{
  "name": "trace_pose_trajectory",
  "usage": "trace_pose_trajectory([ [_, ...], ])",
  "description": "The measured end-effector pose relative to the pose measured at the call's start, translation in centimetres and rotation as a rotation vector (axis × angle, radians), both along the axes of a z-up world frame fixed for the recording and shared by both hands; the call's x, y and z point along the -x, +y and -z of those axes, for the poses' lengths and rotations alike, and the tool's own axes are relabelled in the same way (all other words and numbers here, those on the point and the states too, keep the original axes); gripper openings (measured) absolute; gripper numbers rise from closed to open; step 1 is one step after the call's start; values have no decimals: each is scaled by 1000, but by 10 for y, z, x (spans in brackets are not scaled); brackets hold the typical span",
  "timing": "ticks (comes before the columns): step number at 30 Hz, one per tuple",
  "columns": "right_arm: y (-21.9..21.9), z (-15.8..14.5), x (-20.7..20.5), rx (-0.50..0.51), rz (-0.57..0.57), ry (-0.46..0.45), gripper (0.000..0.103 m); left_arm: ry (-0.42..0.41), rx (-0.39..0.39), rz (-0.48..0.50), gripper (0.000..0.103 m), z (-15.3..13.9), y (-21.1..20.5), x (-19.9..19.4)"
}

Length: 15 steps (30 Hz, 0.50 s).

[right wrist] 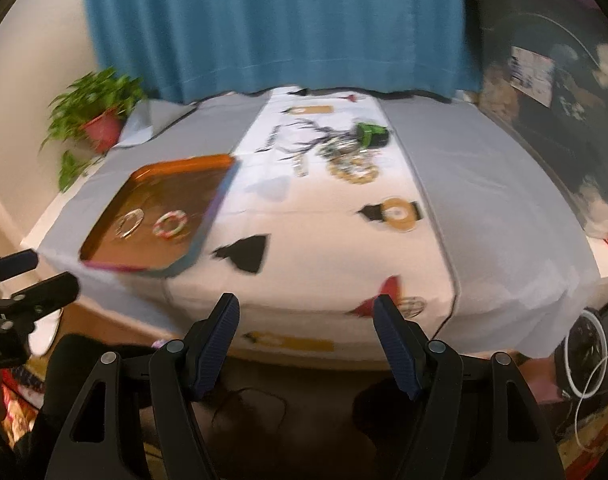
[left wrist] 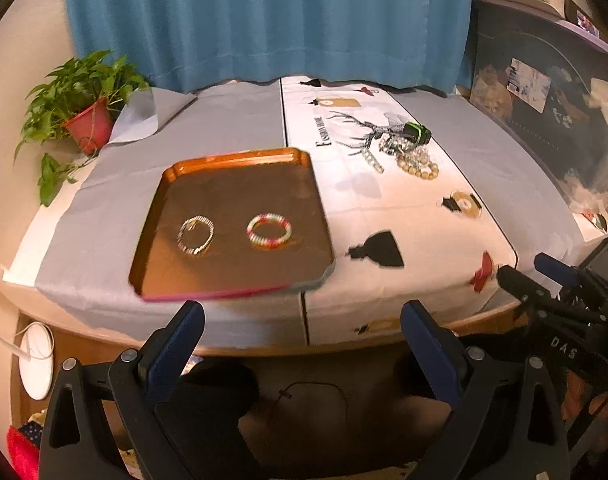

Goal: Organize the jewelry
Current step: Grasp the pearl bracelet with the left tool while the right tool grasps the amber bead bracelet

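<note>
An orange tray (left wrist: 171, 184) (right wrist: 143, 178) lies on the table's left half. In it rest a silver bracelet (left wrist: 195, 235) (right wrist: 129, 222) and a pink and green beaded bracelet (left wrist: 269, 232) (right wrist: 170, 225). Farther back on the white patterned cloth sits a heap of bead bracelets (left wrist: 408, 158) (right wrist: 350, 162) beside a small black and green object (left wrist: 416, 134) (right wrist: 371, 132). My left gripper (left wrist: 301, 316) hangs open below the table's front edge, nothing between its fingers. My right gripper (right wrist: 306, 312) is open too, empty, at the front edge, and shows at the right of the left wrist view (left wrist: 524, 270).
A potted plant in a red pot (left wrist: 88, 124) (right wrist: 101, 128) stands at the back left corner. A blue curtain (left wrist: 263, 20) hangs behind the table. A dark bin (left wrist: 552, 120) stands to the right. A white round object (left wrist: 35, 364) lies on the floor at left.
</note>
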State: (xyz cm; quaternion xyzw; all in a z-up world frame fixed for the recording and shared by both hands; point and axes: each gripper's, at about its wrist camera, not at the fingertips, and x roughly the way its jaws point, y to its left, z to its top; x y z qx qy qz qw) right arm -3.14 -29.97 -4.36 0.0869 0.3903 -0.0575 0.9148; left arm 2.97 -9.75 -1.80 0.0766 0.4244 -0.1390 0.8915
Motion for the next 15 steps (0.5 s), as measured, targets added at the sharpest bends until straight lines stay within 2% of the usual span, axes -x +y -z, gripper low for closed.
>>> trace_pose_trajectory([
  [7, -64, 9, -42, -20, 109, -8, 70, 24, 15, 24, 97, 5, -43, -55],
  [15, -112, 31, -136, -22, 105, -9, 70, 44, 54, 61, 97, 23, -112, -156],
])
